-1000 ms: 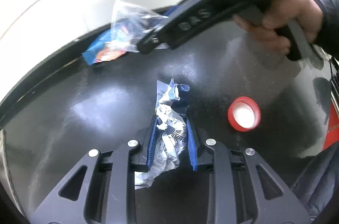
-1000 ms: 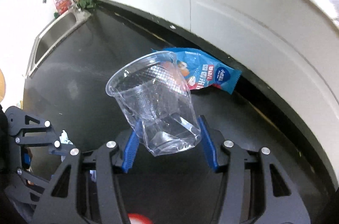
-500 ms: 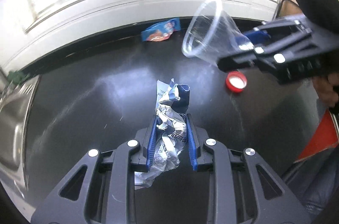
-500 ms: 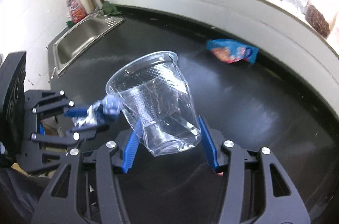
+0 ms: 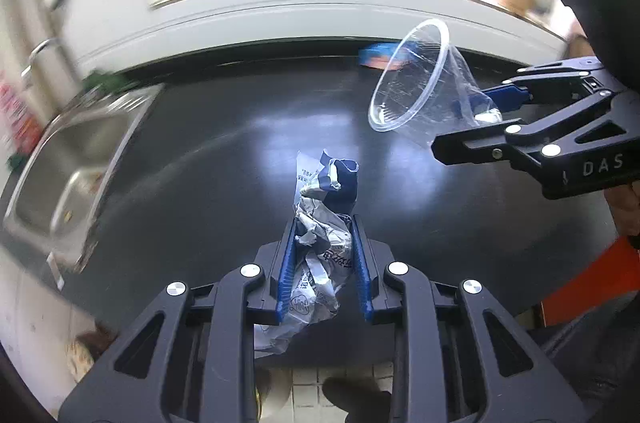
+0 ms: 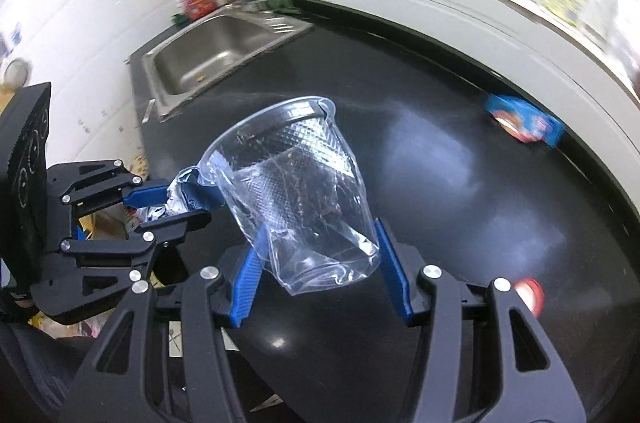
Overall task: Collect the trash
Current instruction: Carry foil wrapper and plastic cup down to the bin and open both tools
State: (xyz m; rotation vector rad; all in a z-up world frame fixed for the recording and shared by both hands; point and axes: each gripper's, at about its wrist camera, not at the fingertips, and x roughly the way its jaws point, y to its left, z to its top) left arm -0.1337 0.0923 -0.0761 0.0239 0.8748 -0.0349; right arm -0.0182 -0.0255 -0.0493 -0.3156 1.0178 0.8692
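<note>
Far left, a steel sink is set into the black counter, tap and red bottle behind it. Left gripper is clenched on a crumpled foil wrapper, which is pinched between the blue pads and sticks out past the tips, held above the counter. Right gripper is clamped on a clear plastic cup by its crushed base, rim tilted up and away toward the left; the cup is seen beside the wrapper in both views, possibly just touching at the rim, hard to tell. Both pieces are judged to be in transit to a bin; a bag or bin with scraps is partly seen near left, below the counter edge, blurred. For a clean drop, both grips should be kept firm until over the opening, since the cup base is already buckled and could slip out if squeezed harder or knocked. Items should be released one at a time, pointed down. Farther right, a blue snack packet lies at the far counter edge and a red cap near right, both uncollected, judged next.
</note>
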